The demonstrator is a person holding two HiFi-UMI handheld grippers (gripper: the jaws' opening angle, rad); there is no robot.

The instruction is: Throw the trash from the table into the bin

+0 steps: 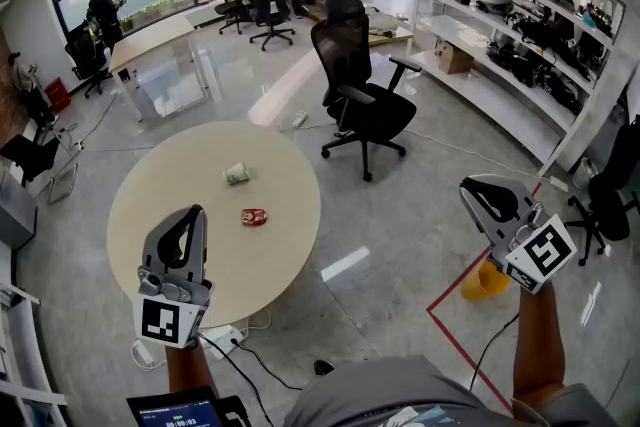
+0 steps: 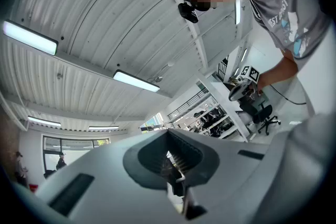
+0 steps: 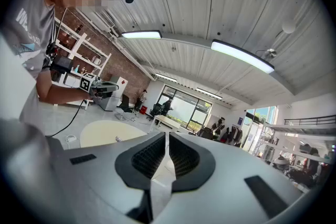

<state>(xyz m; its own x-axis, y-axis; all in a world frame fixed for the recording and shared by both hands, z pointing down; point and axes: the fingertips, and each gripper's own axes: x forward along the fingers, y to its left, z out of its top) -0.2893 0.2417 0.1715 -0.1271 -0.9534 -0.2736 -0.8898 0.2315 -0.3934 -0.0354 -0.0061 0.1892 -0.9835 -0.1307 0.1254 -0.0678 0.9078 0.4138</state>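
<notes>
on the table [image 1: 160, 215] lie a can [image 1: 253, 216] and a scrap [image 1: 236, 174].

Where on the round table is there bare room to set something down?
The table is mostly bare: its left half and its far rim. Trash sits only near the middle: crumpled paper and a red can. The left gripper overhangs the near edge.

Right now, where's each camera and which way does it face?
Head view: head-mounted, steeply down at round table; left hand-held gripper, right hand-held gripper.
Left gripper view: rides it, up at ceiling; shut jaws, torso.
Right gripper view: rides it, level toward windows; shut jaws, shoulder.
Shared: head and right views show the table.
</notes>
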